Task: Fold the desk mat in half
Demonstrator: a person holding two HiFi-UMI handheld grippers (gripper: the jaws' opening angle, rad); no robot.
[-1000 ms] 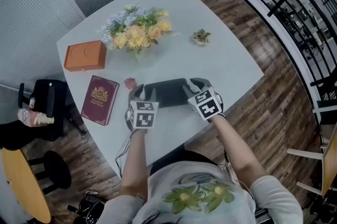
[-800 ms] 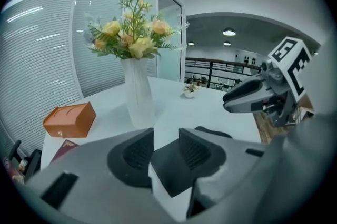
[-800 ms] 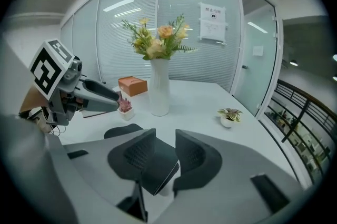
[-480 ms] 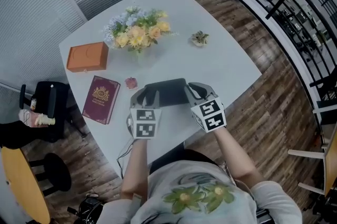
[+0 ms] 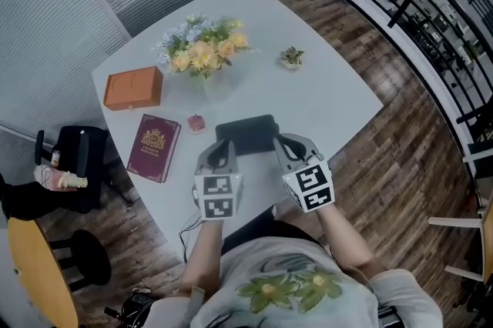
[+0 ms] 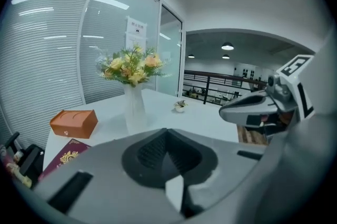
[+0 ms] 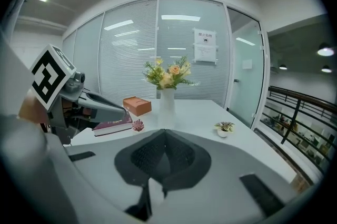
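The left gripper (image 5: 222, 148) and right gripper (image 5: 282, 143) have just pressed their jaws together, empty, at the near edge of the desk mat (image 5: 246, 132), which seemingly lies flat on the table (image 5: 331, 99).

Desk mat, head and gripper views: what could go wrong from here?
1. Left gripper and right gripper have just closed, jaws together, by the desk mat's near edge; neither gripper view shows mat between them, so the lift may come up empty.
2. The flower vase stands beyond the mat's far edge; overshooting the fold could tip it.
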